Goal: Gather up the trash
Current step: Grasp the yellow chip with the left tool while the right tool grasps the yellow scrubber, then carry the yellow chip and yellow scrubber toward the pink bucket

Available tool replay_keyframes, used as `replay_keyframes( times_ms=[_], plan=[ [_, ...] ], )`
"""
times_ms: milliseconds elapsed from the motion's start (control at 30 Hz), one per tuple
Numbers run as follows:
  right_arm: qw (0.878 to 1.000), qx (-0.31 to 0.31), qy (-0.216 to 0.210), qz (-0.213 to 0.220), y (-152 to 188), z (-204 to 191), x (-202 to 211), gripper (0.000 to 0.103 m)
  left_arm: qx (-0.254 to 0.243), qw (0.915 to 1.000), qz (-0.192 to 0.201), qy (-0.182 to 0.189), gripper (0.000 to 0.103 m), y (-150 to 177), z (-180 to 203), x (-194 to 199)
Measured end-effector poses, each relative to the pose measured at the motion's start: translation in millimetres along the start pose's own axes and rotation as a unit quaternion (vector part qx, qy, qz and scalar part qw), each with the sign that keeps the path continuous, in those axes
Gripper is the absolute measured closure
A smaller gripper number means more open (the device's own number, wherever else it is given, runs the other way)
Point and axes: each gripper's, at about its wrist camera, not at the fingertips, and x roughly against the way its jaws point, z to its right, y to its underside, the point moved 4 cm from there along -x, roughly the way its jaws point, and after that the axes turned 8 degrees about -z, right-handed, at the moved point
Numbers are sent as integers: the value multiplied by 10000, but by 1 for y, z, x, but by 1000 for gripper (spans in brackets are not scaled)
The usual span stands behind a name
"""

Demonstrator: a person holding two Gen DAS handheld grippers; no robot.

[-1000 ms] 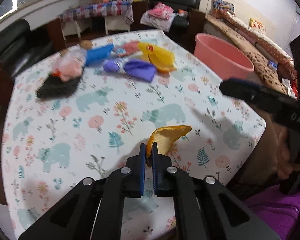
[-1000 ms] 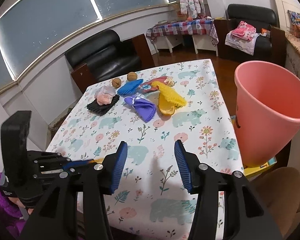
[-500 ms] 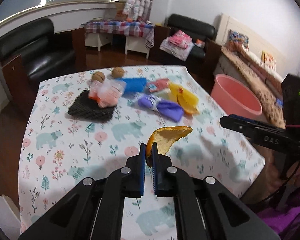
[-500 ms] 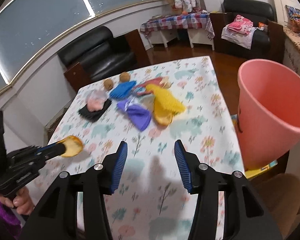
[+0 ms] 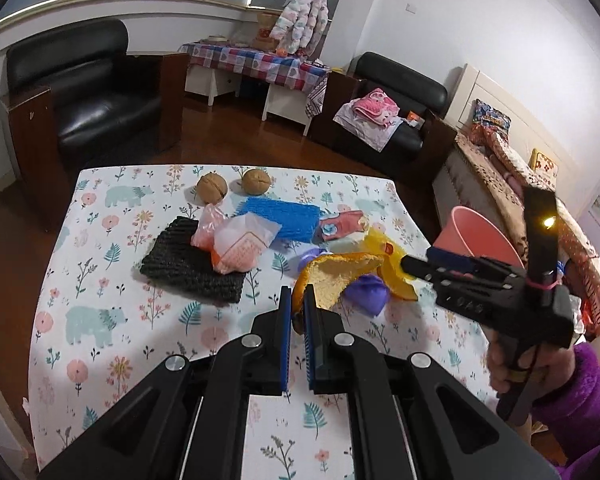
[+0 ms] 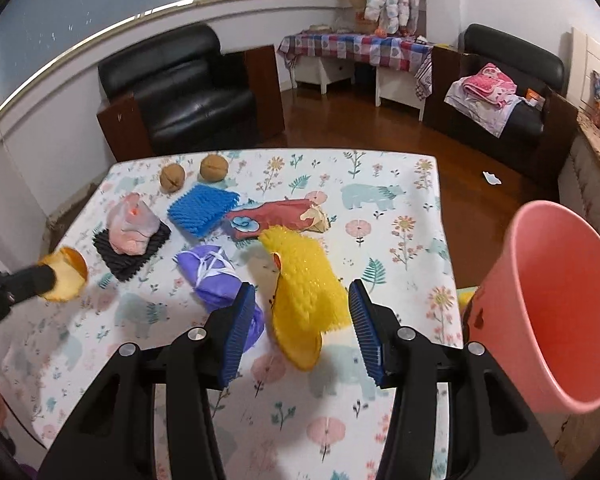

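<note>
We see the left gripper (image 5: pixel 296 312) with its fingers clenched on an orange peel (image 5: pixel 336 276), held above the floral worktop (image 5: pixel 100 320). The right gripper (image 6: pixel 300 324) has its fingers released, empty, poised over a yellow spiky glove (image 6: pixel 304 284) beside a purple bag (image 6: pixel 210 272). The pink bin (image 6: pixel 556 320) stands off the worktop's right edge.

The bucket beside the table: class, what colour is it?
Pink. The bucket shows best in the right wrist view.
</note>
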Motion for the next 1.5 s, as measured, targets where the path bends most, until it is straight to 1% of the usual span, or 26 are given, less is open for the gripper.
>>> replay_keyframes(
  times_ms=[33, 100, 167, 200, 233, 267, 533, 700, 867, 1000, 1200, 1367, 1500],
  plan=[
    [10000, 0, -7, -24, -1, 0, -4, 54, 30, 10000, -6, -2, 98, -2, -1, -2],
    [9999, -29, -107, -93, -2, 1, -9, 61, 59, 10000, -19, 1, 98, -4, -1, -5],
    [9995, -98, -251, -184, -2, 3, -14, 76, 83, 10000, -47, -1, 98, -6, -1, -8],
    [9993, -119, -281, -223, -2, 3, -16, 81, 85, 9999, -62, -1, 98, -7, 0, -10],
    [9990, -146, -316, -273, -1, 5, -18, 88, 78, 9999, -78, -7, 98, -8, 1, -11],
    [9988, -183, -368, -268, 0, 7, -17, 91, 70, 9999, -85, -16, 98, -9, 2, -13],
    [9964, -413, -671, 304, -3, 22, 26, 92, -15, 10000, 1, 16, 98, -20, 25, -14],
    [9944, -582, -504, 726, -11, 37, 58, 92, -86, 9998, 117, 118, 98, -31, 48, -16],
    [9905, -867, -143, 1056, -16, 65, 82, 92, -222, 9991, 244, 263, 98, -47, 82, -18],
    [9864, -1154, 68, 1168, -14, 88, 91, 92, -297, 9983, 310, 400, 98, -59, 108, -23],
    [9786, -1570, 382, 1276, -4, 127, 102, 92, -588, 9960, 345, 573, 98, -76, 160, -37],
    [9694, -2031, 549, 1269, 9, 163, 103, 92, -803, 9941, 243, 690, 98, -82, 200, -58],
    [9630, -2320, 642, 1214, 21, 188, 99, 92, -923, 9930, 99, 732, 98, -83, 221, -77]
  ],
)
